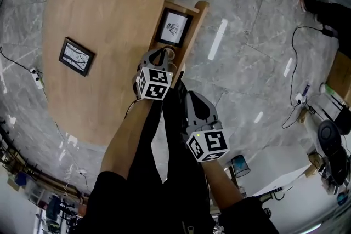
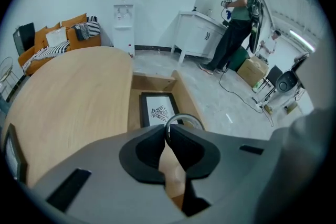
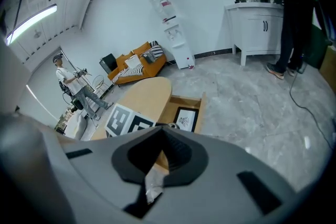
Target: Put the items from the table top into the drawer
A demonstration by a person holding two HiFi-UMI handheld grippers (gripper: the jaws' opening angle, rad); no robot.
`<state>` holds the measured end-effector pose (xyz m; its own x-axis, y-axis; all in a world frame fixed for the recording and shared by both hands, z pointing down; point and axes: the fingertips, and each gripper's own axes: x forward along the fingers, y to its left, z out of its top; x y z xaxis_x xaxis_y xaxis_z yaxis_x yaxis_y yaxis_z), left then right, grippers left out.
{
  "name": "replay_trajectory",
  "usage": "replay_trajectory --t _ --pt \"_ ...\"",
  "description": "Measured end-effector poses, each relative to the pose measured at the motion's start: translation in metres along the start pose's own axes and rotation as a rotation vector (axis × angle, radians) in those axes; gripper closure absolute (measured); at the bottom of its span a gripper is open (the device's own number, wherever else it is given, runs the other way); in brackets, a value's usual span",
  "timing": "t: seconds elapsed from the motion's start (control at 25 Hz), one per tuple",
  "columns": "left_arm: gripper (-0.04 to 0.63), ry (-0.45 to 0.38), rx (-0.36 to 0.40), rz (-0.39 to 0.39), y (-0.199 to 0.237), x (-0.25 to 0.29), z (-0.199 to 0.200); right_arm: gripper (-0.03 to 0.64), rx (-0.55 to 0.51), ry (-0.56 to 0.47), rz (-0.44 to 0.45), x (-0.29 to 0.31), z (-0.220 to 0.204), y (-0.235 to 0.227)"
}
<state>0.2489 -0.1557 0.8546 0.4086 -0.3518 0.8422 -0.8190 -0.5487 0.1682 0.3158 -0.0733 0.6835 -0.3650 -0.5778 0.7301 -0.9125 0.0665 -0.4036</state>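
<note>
The fingers of my left gripper [image 2: 168,131] are clamped on the thin rim of a small round cup [image 2: 182,119]. It may be only a ring; I cannot tell for sure. It sticks out just beyond the fingertips, toward the upper middle of the left gripper view. The fingers of my right gripper [image 3: 161,135] are together, and I see nothing held between them.

In the head view, the cup hangs over the lower end of the open drawer [image 1: 200,8], which runs along the right edge of the counter [image 1: 104,19]. Just above it in the frame, a framed drawing [image 1: 173,28] already lies flat inside the drawer, so I judge this part as done.

At the left of the head view, well apart from both grippers, a second frame [image 1: 77,56] lies on the counter and is not yet moved. I judge the task as about half done: the cup needs to be lowered and released into the drawer, and then the second frame must follow.
</note>
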Motion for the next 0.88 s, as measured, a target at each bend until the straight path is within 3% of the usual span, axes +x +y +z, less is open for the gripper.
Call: replay_trajectory --t 0.2,0.32,0.56,0.88 --pt "0.554 0.057 0.097 0.043 -0.004 0.025 0.015 0.609 0.039 0.006 -0.017 -0.003 -0.006 -0.014" --pt "0.554 0.049 0.088 0.034 -0.007 0.035 0.03 0.608 0.054 0.011 -0.022 -0.003 -0.008 -0.02" --pt "0.552 0.127 0.061 0.065 -0.001 0.054 0.018 0.608 0.074 0.018 -0.037 -0.005 -0.007 -0.03" --pt "0.54 0.109 0.05 0.041 -0.012 0.051 0.02 0.608 0.076 0.016 -0.039 -0.002 -0.002 -0.035"
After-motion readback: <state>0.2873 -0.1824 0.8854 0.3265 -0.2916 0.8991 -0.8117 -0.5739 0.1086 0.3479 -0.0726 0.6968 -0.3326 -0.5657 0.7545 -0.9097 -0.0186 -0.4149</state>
